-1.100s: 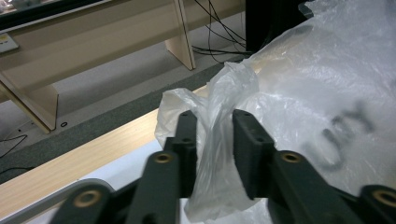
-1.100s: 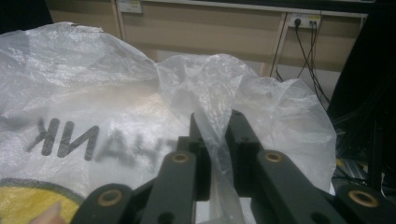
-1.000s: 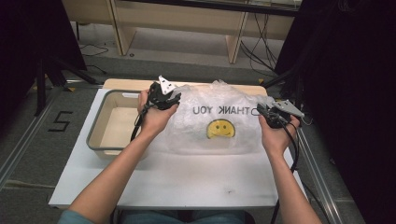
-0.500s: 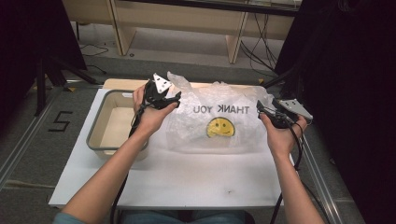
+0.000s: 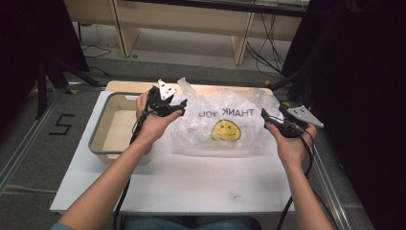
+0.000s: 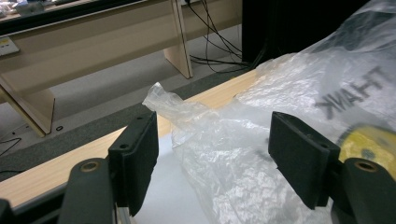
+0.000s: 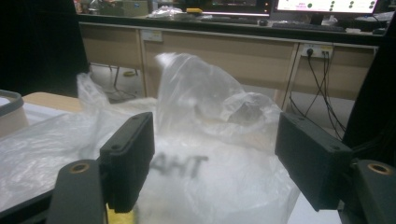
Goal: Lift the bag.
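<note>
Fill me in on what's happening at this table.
A person holds a two-jaw gripper in each hand over a clear plastic bag printed with THANK YOU and a yellow smiley. The left gripper sits at the bag's left edge, the right gripper at its right edge. Both have open jaws with nothing clamped. The bag lies crumpled on the white table beside a shallow tray.

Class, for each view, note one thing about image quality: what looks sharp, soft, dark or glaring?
High view: the plastic bag and white table are evenly lit, the surroundings dark. Left gripper view: the bag's printed lettering at right is soft, the handle crisper. Right gripper view: the bag's raised handle is blurred, the near lettering out of focus.
</note>
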The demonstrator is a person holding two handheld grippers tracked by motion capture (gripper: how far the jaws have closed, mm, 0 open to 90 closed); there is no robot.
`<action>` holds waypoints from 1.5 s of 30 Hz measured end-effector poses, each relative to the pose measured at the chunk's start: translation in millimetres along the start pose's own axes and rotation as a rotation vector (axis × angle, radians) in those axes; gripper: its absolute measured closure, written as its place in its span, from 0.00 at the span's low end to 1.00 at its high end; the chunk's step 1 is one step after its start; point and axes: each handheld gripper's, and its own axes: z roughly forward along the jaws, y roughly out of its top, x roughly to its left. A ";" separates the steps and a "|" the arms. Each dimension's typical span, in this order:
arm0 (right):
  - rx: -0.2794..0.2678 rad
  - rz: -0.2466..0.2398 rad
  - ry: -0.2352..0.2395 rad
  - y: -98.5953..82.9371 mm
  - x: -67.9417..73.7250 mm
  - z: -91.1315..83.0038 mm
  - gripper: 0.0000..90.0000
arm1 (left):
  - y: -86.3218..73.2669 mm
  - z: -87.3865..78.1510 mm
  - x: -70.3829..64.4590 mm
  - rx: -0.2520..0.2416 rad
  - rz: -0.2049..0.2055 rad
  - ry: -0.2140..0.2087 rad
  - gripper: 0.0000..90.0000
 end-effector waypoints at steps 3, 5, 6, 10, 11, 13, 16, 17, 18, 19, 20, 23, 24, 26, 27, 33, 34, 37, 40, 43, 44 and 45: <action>0.006 -0.006 0.011 -3.3 1.5 -3.8 0.33 | -3.5 -1.8 0.1 0.010 0.007 -0.005 0.37; 0.011 -0.013 0.015 -5.9 2.0 -5.3 0.33 | -6.0 -3.0 -0.3 0.014 0.005 -0.008 0.37; 0.018 -0.011 0.018 -8.1 2.5 -6.3 0.33 | -7.4 -3.6 -0.7 0.016 0.000 -0.014 0.37; 0.037 -0.012 0.031 -16.0 2.9 -9.4 0.33 | -13.2 -7.6 -2.3 0.032 -0.005 -0.042 0.37; 0.039 -0.011 0.038 -18.1 3.0 -10.5 0.33 | -14.3 -9.3 -2.7 0.037 -0.005 -0.049 0.37; 0.049 -0.017 0.047 -22.0 3.7 -13.2 0.33 | -16.2 -13.0 -3.6 0.037 -0.008 -0.066 0.37; 0.056 -0.020 0.063 -26.2 4.4 -17.9 0.34 | -18.6 -20.3 -4.5 0.042 -0.010 -0.096 0.37; 0.058 -0.023 0.067 -27.0 4.4 -19.5 0.34 | -19.5 -22.9 -4.8 0.044 -0.015 -0.108 0.37; 0.061 -0.025 0.072 -27.5 4.3 -21.1 0.34 | -20.4 -25.4 -4.8 0.046 -0.016 -0.116 0.36; 0.060 -0.025 0.079 -27.9 4.5 -22.6 0.34 | -21.1 -27.4 -5.3 0.047 -0.020 -0.121 0.36; 0.061 -0.028 0.082 -28.1 4.6 -23.9 0.34 | -22.4 -30.5 -5.6 0.047 -0.018 -0.132 0.36; 0.066 -0.039 0.095 -29.7 5.4 -28.8 0.34 | -25.4 -37.4 -6.6 0.049 -0.005 -0.149 0.36; 0.073 -0.042 0.098 -30.3 5.6 -30.3 0.34 | -26.2 -39.6 -6.4 0.053 0.002 -0.153 0.36; 0.074 -0.045 0.104 -31.5 6.2 -32.8 0.34 | -28.2 -43.2 -7.0 0.051 0.005 -0.160 0.35; 0.076 -0.047 0.106 -32.0 6.4 -33.9 0.34 | -29.4 -45.0 -7.1 0.050 0.007 -0.163 0.35; 0.083 -0.053 0.124 -35.1 7.4 -39.0 0.34 | -37.4 -54.4 -6.6 0.060 0.010 -0.173 0.35; 0.087 -0.056 0.127 -35.6 7.3 -39.8 0.34 | -38.4 -55.2 -6.5 0.060 0.011 -0.173 0.35; 0.093 -0.060 0.133 -37.5 7.7 -42.0 0.34 | -42.3 -58.8 -6.5 0.068 0.015 -0.181 0.35; 0.095 -0.063 0.136 -38.8 8.1 -44.0 0.34 | -45.2 -61.8 -6.2 0.074 0.021 -0.188 0.35; 0.098 -0.070 0.143 -39.8 8.0 -46.2 0.34 | -47.9 -64.8 -5.8 0.078 0.025 -0.193 0.34; 0.101 -0.069 0.142 -40.2 8.2 -47.0 0.34 | -48.9 -65.7 -5.8 0.077 0.027 -0.194 0.34; 0.101 -0.071 0.145 -40.6 8.2 -47.6 0.34 | -49.6 -66.9 -5.3 0.080 0.032 -0.197 0.34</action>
